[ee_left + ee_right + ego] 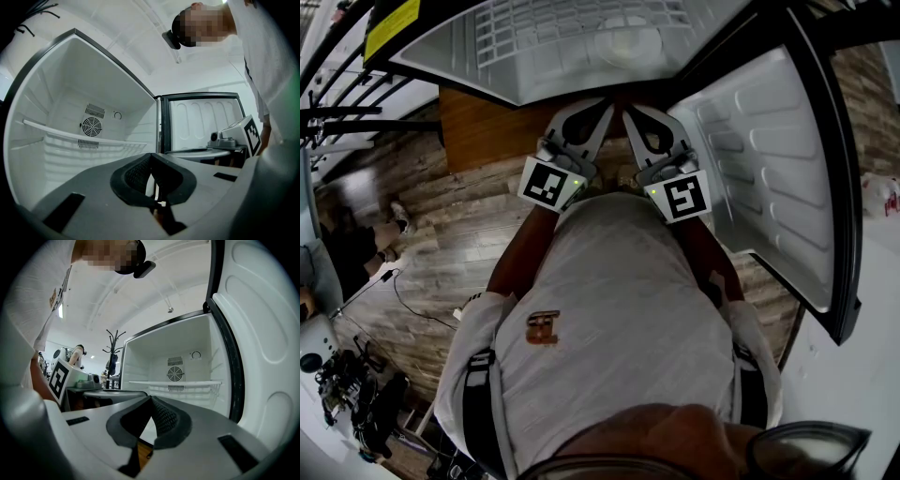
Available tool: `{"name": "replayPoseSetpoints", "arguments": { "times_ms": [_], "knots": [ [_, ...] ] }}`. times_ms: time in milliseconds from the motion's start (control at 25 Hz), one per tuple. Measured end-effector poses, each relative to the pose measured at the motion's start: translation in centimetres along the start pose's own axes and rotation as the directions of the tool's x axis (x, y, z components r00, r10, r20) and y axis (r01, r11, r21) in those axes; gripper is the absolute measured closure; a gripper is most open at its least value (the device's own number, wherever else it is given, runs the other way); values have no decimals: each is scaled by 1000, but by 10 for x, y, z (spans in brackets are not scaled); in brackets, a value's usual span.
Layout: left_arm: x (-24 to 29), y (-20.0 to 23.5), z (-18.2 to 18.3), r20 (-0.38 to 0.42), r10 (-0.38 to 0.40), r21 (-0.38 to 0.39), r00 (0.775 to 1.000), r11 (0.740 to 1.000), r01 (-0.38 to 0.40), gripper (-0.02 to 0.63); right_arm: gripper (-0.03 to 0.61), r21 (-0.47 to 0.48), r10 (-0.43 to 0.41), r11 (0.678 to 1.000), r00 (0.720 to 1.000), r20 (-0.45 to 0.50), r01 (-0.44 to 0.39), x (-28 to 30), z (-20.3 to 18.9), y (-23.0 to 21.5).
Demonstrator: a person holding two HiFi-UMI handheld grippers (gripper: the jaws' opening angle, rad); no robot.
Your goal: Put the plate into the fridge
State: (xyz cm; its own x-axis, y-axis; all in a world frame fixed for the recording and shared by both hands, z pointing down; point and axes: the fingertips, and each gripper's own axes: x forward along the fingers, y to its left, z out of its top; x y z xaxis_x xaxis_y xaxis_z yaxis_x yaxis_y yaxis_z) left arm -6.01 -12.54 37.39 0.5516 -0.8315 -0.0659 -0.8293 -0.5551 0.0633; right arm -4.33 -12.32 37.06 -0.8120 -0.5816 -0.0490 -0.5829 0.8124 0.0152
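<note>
Since what looks like the plate (628, 42) already rests on the wire shelf (525, 37) of the fridge (450, 52), set back from the shelf's front edge, the placing seems done. The left gripper (152, 157) and right gripper (151, 398) are both closed and empty, held just outside. Closing the door (769, 169) probably calls for a slow, even push near its free edge.

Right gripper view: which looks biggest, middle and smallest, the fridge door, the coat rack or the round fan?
1. fridge door: by far the largest, and also nearest the camera, which helps it look big.
2. coat rack: tall but thin, far off in the room.
3. round fan: smallest, set deep inside.
</note>
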Motion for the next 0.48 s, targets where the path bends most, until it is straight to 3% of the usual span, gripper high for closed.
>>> {"name": "replayPoseSetpoints", "arguments": {
  "times_ms": [480],
  "knots": [
    [0,2,-1,0,-3,-8,1000,1000,3,595,546,-11,-13,1000,1000,-1,13,-1,0,-2]
  ]
}}
